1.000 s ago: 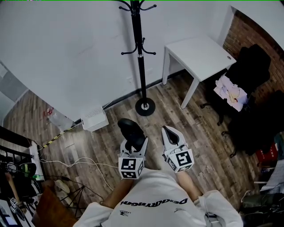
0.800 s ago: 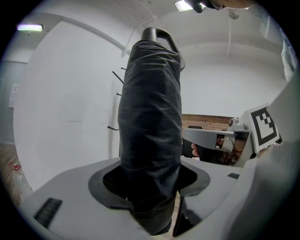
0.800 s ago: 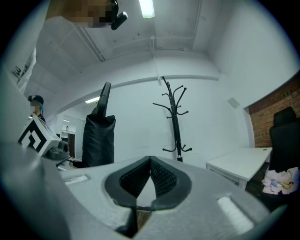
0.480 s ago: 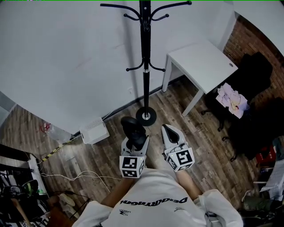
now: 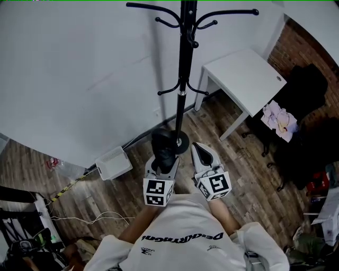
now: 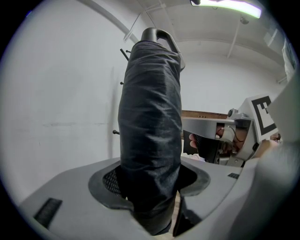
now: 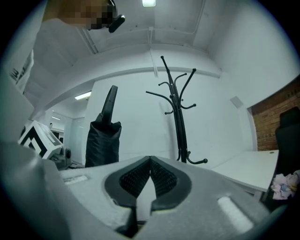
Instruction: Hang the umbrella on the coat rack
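The black coat rack (image 5: 181, 79) is seen against the wall, with a white table (image 5: 243, 74) beside it. Near the rack's base, the folded umbrella (image 5: 163, 145) is clamped upright in the left gripper (image 5: 160, 168). The right gripper (image 5: 200, 154) is seen there too, jaws together, empty.

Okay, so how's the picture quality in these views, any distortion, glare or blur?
Head view: sharp and evenly lit, but the wide lens bows the wall. Left gripper view: dark round border, ceiling light glares, umbrella blocks the middle. Right gripper view: same border, ceiling lamp blown out.
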The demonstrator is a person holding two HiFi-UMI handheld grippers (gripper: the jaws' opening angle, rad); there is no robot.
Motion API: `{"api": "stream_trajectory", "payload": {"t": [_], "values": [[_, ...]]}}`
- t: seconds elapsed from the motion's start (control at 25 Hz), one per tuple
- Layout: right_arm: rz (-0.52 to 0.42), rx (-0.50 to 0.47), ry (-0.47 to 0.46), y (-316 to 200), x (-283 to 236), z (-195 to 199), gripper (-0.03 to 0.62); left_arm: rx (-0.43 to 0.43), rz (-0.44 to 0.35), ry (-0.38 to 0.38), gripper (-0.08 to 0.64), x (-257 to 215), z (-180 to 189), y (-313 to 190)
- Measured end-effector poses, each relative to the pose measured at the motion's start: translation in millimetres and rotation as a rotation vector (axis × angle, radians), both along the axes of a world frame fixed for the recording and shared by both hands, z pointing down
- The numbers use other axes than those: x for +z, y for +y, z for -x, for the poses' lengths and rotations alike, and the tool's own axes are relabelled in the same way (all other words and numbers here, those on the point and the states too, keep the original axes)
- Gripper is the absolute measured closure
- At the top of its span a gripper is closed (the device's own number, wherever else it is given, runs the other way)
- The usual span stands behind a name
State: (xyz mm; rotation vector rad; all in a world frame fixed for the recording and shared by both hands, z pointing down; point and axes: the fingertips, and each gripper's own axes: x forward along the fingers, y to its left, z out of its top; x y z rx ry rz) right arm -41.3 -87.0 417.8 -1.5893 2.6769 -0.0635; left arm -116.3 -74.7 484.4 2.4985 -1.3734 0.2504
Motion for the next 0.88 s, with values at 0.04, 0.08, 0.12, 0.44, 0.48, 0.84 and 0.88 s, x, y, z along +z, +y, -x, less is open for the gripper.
{"api": "stream_trajectory", "payload": {"t": [0.04,0.08,0.12,0.44,0.48,0.84,0.88], "values": [[0.002,0.006,0.005,-4,1,1,0.595,0.004,0.007,0.0,0.31,3,2,-5],[0.004,0.011,0.01,-8,1,2,0.595,0.006,0.018,0.003,0.31,6,3,-11],[0.009,0.013,0.014,-13,3,2,0.595,0.006,0.03,0.006,0.31,9,4,-17],[0.062,-0.011,0.016,-58,17,-16,0.595,-0.029,0.109,-0.023,0.31,31,-2,-69],[0.06,-0.016,0.014,-63,17,-17,0.595,-0.037,0.113,-0.027,0.311,33,0,-74],[0.072,-0.06,0.006,-99,26,-28,0.595,-0.094,0.171,-0.081,0.31,68,11,-139],[0.075,-0.062,0.008,-102,27,-29,0.595,-0.1,0.181,-0.089,0.31,72,13,-147]]}}
